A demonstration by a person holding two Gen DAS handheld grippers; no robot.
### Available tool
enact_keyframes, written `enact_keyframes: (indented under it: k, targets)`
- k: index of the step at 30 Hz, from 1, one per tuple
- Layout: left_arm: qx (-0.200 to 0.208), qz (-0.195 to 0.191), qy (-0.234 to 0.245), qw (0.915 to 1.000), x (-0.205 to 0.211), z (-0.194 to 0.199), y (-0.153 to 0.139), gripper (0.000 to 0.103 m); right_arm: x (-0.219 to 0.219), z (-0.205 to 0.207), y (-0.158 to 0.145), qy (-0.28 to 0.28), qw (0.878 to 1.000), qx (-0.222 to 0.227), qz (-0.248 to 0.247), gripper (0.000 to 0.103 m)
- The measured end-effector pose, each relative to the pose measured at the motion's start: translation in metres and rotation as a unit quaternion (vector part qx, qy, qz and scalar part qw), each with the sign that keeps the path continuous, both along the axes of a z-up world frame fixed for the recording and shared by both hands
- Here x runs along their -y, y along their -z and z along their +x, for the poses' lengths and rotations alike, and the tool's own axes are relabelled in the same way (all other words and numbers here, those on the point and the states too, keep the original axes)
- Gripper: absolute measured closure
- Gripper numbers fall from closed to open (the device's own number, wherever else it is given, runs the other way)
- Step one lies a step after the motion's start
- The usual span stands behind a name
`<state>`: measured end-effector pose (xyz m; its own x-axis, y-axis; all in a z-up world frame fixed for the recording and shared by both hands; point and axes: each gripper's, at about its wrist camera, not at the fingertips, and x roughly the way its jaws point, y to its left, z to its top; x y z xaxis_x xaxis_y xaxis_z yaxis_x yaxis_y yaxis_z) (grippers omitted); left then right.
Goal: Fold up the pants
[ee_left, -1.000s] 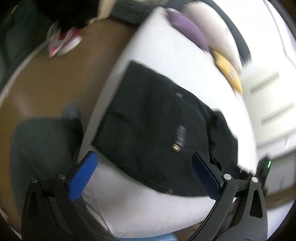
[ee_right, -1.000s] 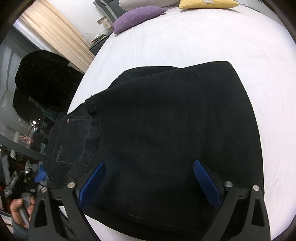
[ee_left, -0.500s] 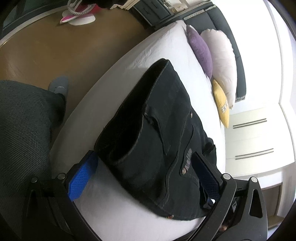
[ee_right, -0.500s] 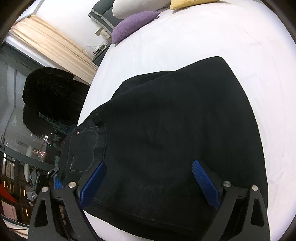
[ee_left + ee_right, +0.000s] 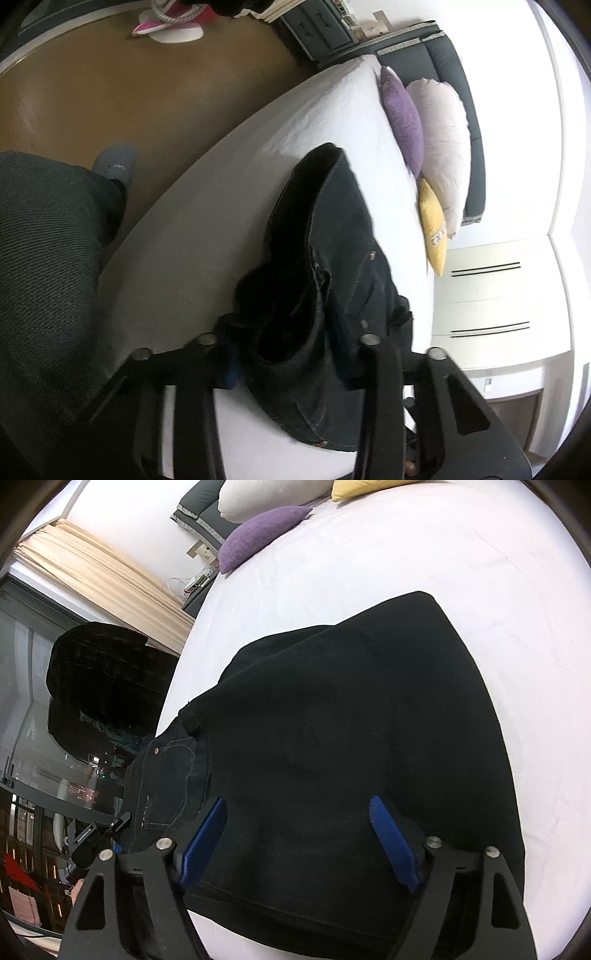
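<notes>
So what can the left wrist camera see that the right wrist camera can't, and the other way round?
Only the left wrist view shows the brown floor, a person's grey-trousered leg, white drawers, and the left gripper, whose jaws have just been closing, pinching a bunched fold of the pants.

Only the right wrist view shows beige curtains, a dark window, and the right gripper open over the pants.

Both show the white bed, purple pillow and yellow pillow.

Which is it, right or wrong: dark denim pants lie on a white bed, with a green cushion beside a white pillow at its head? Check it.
Wrong in one respect: the cushion is purple, as the right wrist view shows. The dark denim pants do lie on the white bed, beside the white pillow.
</notes>
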<state>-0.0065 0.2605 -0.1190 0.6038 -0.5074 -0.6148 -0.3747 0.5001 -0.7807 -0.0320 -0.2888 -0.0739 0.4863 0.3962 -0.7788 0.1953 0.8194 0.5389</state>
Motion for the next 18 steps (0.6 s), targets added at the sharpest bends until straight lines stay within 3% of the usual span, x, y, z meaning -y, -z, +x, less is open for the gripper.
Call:
enact_keyframes:
  k: [6,8,10,14,18]
  targets:
    - [0.036,0.0,0.003,0.9994,-0.003,-0.003,-0.03,0.083,0.004,0.001,0.0,0.007,1.0,-0.005,0.008,0.029]
    - [0.043,0.004,0.008,0.999,-0.001,0.0,-0.036,0.084,0.007,0.004,-0.003,0.02,0.999,-0.013,0.028,0.037]
    - [0.045,0.005,0.01,0.9989,0.001,0.003,-0.039,0.084,0.003,0.01,-0.012,0.016,0.999,-0.005,0.051,0.038]
    - [0.045,0.012,0.013,0.9988,0.003,0.006,-0.042,0.085,-0.032,0.038,-0.041,-0.042,0.996,0.034,0.07,0.038]
    - [0.048,0.017,0.018,0.9986,0.004,0.007,-0.046,0.087,-0.065,0.072,-0.035,-0.09,0.991,0.026,0.09,0.038]
